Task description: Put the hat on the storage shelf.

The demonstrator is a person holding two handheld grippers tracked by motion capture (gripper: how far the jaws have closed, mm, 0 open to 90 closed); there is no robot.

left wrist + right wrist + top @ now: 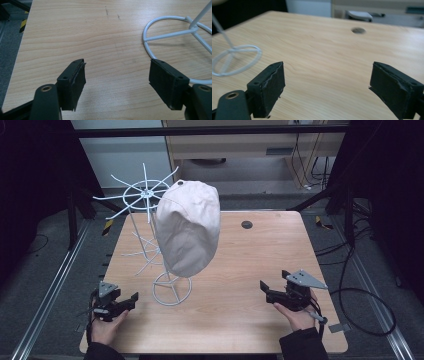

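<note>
Both grippers sit low at the near edge of the wooden counter point(235, 255), each held in a hand. Left gripper point(131, 298) has its jaws spread wide with nothing between them, and it points toward the round foot of the white wire stand point(171, 290) just beside it. Right gripper point(265, 288) also has its jaws spread wide and holds nothing. Between the two, a light pink cap point(189, 226) hangs on the stand, well apart from the right gripper.
</note>
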